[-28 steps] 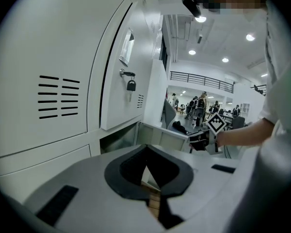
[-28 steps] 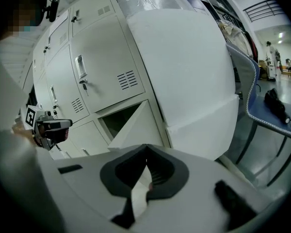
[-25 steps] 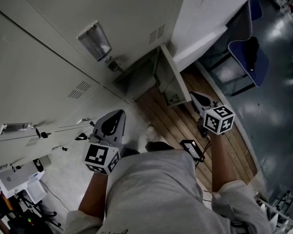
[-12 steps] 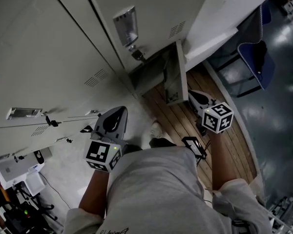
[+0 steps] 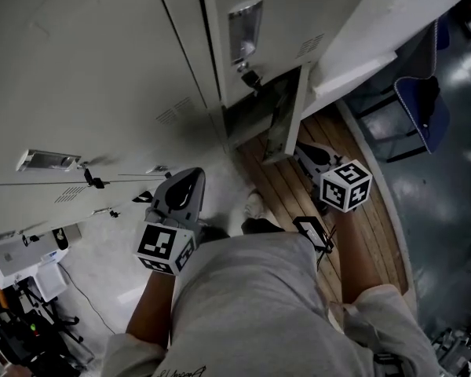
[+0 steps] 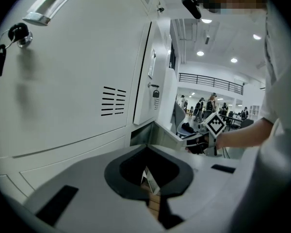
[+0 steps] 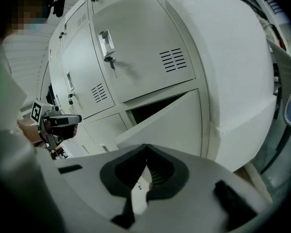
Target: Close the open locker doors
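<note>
The grey locker bank (image 5: 102, 77) runs along the wall, and all its doors sit flush except one in the bottom row. That open door (image 5: 285, 122) is at the end of the bank next to the white column (image 5: 377, 30). It stands upright with its long axis vertical and is hinged on the column side. It swings well out from the face, so its free edge points away from the lockers towards the person and over the wooden floor strip (image 5: 361, 234). In the right gripper view the door (image 7: 169, 123) shows its pale outer face, with a dark wedge of locker interior behind it. The right gripper (image 5: 302, 149) is held just beside the free edge, pointing at the door. Its jaws are closed tip to tip with nothing in them (image 7: 146, 147), and I can't tell whether they touch the panel. The left gripper (image 5: 190, 177) hangs lower by the person's side, well clear of the door. It points at the closed lockers with its jaws also pressed together and empty (image 6: 145, 148). A blue chair (image 5: 420, 116) stands beyond the column.
</note>
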`<move>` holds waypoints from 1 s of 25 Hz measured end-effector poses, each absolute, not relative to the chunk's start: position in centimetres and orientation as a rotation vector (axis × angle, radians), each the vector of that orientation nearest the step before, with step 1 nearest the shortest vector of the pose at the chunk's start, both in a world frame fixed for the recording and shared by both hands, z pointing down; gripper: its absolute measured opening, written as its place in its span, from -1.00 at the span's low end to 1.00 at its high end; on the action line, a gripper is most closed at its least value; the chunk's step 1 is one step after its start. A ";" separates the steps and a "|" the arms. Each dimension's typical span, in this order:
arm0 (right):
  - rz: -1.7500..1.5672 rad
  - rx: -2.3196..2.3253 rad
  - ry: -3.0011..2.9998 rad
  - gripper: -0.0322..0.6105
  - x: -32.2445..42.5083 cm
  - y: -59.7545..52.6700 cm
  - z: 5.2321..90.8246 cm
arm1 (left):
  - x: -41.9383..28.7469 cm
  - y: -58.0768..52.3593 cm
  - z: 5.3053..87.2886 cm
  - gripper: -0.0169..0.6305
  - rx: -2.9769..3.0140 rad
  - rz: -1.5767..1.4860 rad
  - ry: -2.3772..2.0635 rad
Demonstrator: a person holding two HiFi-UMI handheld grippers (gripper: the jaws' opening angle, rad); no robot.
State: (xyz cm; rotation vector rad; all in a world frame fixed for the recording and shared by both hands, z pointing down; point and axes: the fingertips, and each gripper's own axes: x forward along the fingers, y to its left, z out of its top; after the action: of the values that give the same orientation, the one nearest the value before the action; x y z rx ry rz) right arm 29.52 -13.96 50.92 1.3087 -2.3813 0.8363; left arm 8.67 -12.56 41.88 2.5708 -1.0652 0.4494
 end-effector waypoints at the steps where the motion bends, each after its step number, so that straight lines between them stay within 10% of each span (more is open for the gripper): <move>1: 0.834 1.296 -2.385 -0.81 29.1 -14.1 51.0 | 8.4 -12.6 41.9 -0.90 2.566 0.448 -1.075; 25: 0.762 1.017 -2.483 -0.81 22.4 -19.7 51.3 | 2.7 -12.6 42.2 -0.90 2.387 0.387 -1.364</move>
State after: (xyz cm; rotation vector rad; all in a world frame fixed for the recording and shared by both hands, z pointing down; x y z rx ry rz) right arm 22.40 -19.70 51.25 1.0166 -2.4828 0.7620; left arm 2.71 -12.62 42.17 2.3868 -1.3642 0.3871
